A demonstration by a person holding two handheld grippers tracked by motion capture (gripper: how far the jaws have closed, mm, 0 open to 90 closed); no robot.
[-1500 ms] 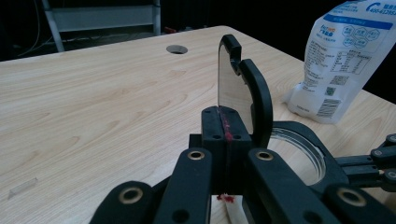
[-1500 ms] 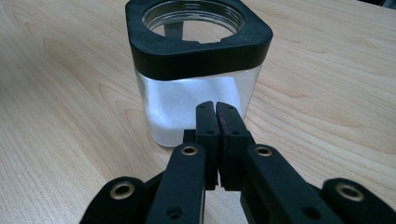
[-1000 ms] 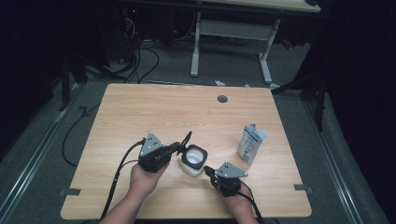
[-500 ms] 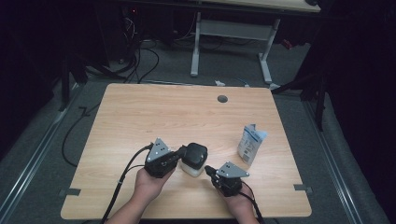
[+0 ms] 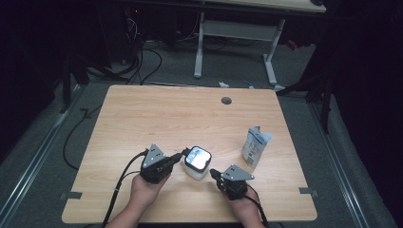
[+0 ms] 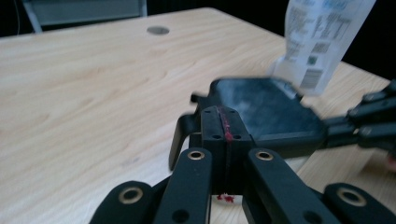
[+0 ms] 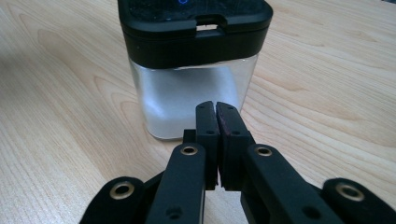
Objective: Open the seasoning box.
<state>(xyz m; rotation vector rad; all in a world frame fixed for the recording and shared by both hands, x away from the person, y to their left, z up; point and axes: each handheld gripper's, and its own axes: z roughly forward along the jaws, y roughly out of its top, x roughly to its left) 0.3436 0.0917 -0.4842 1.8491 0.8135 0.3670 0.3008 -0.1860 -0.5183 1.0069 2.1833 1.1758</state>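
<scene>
I took the square container (image 5: 196, 163) as the reference for every position. It stood upright on the bench (image 5: 142, 118), toward the near edge, with clear walls, pale contents and a black lid (image 7: 195, 21).

The left tongs (image 5: 177, 156) sat just left of the container, tips at the lid's edge. In the left gripper view, the jaws were pressed together with no gap between them. The lid's small latch tab (image 6: 184, 135) lay right at the tips; the picture was blurred there, so I could not tell whether anything was pinched between them. I judged the placement deliberate: closed tips make a narrow point suited to levering or pushing a latch.

The right tongs (image 5: 214, 174) rested just to the near right of the container, aimed at its lower wall. The right gripper view showed the jaws pressed together, apart from the wall and holding nothing. I judged this a bracing position, ready to stop the container from sliding while the left side worked the lid.

A white printed pouch (image 5: 256, 146) stood well to the right of the container, out of the working zone. The lid was still seated.
</scene>
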